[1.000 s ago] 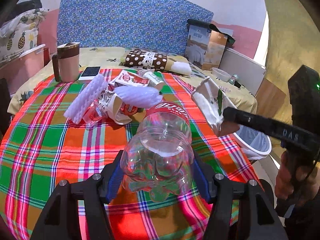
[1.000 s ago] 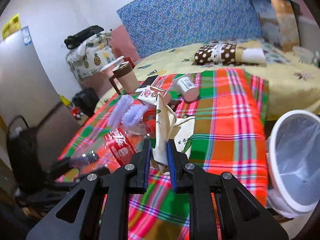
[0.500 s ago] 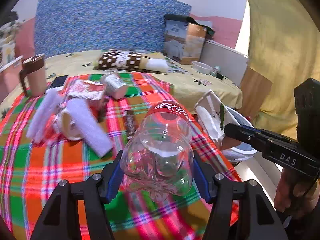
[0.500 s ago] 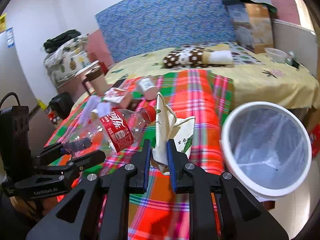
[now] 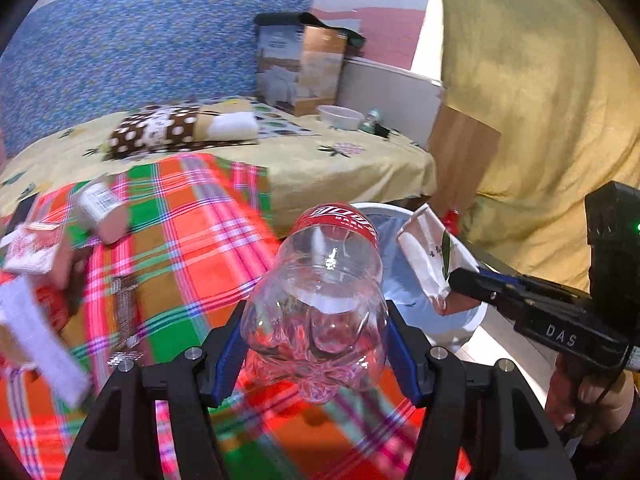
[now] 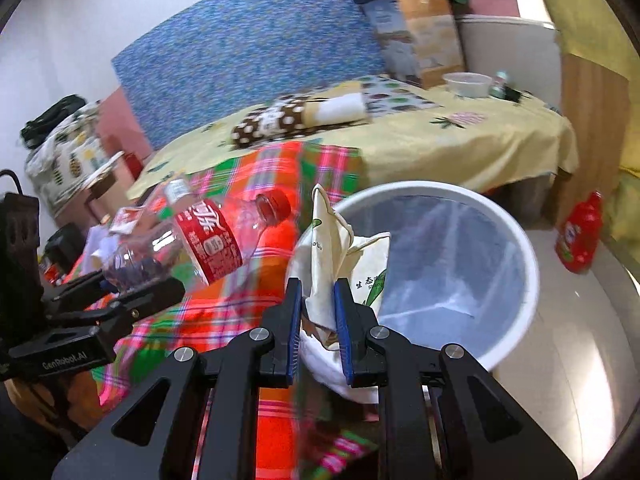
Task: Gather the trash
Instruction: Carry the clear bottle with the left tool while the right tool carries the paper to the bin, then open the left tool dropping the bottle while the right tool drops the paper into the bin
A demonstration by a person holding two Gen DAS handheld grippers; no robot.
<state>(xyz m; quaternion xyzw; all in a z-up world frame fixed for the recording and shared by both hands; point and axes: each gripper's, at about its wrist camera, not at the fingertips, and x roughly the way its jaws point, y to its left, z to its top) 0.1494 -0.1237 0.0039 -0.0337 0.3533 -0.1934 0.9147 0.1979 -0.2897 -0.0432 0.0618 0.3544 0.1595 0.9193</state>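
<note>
Left wrist view: the left gripper [image 5: 314, 354] has its fingers clamped on the clear bottle [image 5: 320, 308], which has swung off the plaid-covered bed's right edge toward the white bin [image 5: 472, 320]. Right wrist view: the right gripper [image 6: 316, 320], fingers pinched narrow on the paper wrapper [image 6: 340, 256], now hangs over the bin's near rim, so both drops look close.

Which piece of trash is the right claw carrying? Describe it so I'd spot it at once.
Find the white bin on the floor beside the plaid cloth. At its near rim, the right claw is shut on a crumpled cream paper bag with green print. Unlike the clear red-labelled bottle in the left claw, it is opaque and flat.
</note>
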